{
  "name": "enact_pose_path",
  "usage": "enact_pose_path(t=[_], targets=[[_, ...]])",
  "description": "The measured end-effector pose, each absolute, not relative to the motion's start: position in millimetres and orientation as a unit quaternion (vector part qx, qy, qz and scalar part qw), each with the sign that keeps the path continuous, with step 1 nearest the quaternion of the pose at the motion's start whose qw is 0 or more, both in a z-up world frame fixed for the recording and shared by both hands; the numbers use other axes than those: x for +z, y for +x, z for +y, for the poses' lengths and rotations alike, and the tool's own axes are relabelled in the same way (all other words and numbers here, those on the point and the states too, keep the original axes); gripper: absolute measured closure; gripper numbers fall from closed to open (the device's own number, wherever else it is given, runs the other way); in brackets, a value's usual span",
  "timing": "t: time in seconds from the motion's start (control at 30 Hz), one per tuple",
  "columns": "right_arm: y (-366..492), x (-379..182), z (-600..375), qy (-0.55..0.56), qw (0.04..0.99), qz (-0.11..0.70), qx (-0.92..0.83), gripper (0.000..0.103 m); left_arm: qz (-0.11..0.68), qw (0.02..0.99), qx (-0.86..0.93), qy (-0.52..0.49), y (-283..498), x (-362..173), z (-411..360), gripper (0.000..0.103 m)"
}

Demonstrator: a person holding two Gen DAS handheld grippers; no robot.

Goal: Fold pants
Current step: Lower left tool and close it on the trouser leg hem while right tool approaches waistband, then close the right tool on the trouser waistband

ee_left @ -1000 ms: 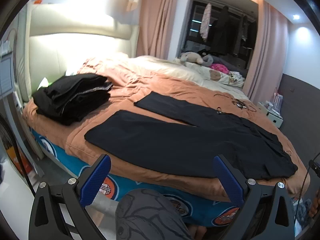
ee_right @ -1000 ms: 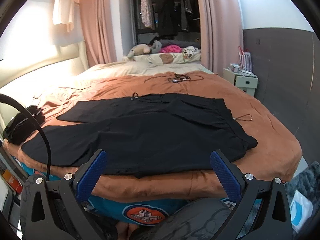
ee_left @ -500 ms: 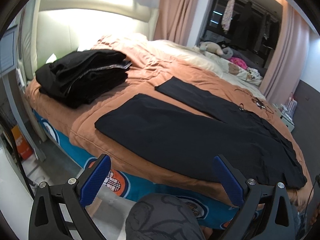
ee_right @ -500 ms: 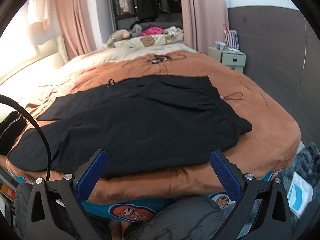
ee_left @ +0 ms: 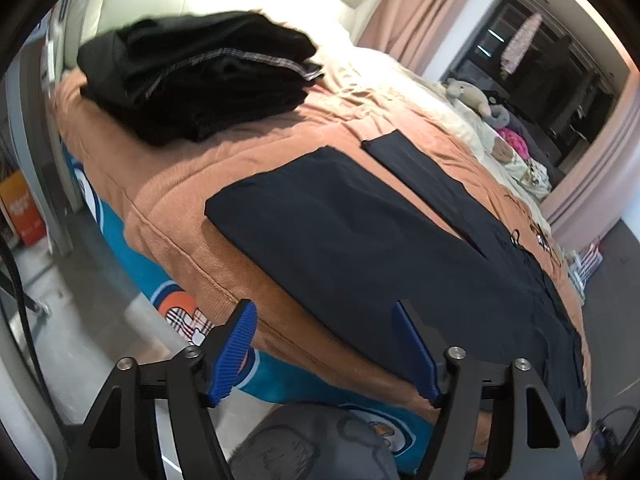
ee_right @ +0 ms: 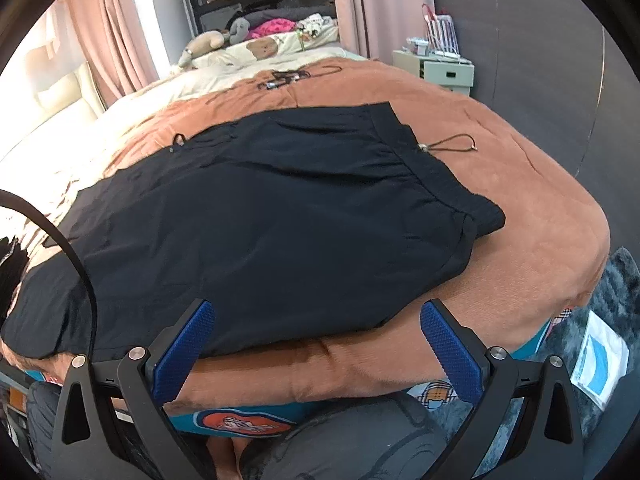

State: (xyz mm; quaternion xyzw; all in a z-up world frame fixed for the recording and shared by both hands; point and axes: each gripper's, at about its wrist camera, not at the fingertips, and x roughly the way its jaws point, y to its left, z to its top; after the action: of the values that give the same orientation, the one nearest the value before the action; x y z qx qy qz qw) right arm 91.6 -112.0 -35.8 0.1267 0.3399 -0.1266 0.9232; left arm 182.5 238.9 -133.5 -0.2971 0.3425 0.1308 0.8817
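Black pants lie spread flat on the brown bedspread, both legs toward the headboard, the waistband toward the foot of the bed with a drawstring beside it. My left gripper hovers over the bed's near edge by the near leg; its jaws are closing with no cloth between them. My right gripper stands open just short of the pants' near hem, nothing between its blue pads.
A stack of folded black clothes sits at the head of the bed. Plush toys, a cable tangle and a white bedside cabinet lie beyond. A knee in grey cloth is below the grippers. Floor runs along the bed's edge.
Both grippers have moved in closer to the bed and tipped downward, so the pants fill more of each view. The left gripper's jaws have narrowed; the right's have stayed wide.
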Motion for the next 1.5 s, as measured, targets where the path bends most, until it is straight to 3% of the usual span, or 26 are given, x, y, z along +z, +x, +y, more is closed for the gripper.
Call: enact_pose_path(t=[0.2,0.4,0.5,0.57,0.63,1.1,1.37,1.43,1.5], targets=[[102.3,-39.5,-130.8,0.153,0.913,0.352,-0.136,0.000,0.354,0.853,0.135,-0.359,203.4,-155.0,262.9,0.035],[103.9,-42.0,-154.1,0.187,0.905,0.353,-0.147,0.000,0.346,0.843,0.136,-0.389,216.0,-161.2,275.7,0.043],[98.6,-48.6,-166.7,0.207,0.901,0.351,-0.147,0.000,0.334,0.844,0.140,-0.395,220.7,-158.9,283.8,0.064],[96.0,-52.0,-174.5,0.224,0.898,0.350,-0.147,0.000,0.329,0.841,0.146,-0.403,222.4,-159.5,291.0,0.084],[92.3,-55.2,-180.7,0.239,0.896,0.347,-0.144,0.000,0.319,0.841,0.147,-0.411,221.6,-158.0,297.3,0.091],[77.1,-68.6,-225.8,0.341,0.880,0.308,-0.121,0.001,0.304,0.845,0.149,-0.415,225.7,-146.4,307.9,0.096],[93.9,-83.0,-256.5,0.373,0.871,0.302,-0.109,0.015,0.310,0.847,0.155,-0.404,232.2,-144.0,304.1,0.096],[99.5,-81.8,-262.7,0.372,0.870,0.301,-0.116,0.024,0.311,0.848,0.157,-0.400,233.7,-143.1,303.1,0.096],[106.0,-81.6,-270.3,0.372,0.867,0.306,-0.127,0.045,0.311,0.848,0.158,-0.398,234.8,-142.8,302.7,0.096]])
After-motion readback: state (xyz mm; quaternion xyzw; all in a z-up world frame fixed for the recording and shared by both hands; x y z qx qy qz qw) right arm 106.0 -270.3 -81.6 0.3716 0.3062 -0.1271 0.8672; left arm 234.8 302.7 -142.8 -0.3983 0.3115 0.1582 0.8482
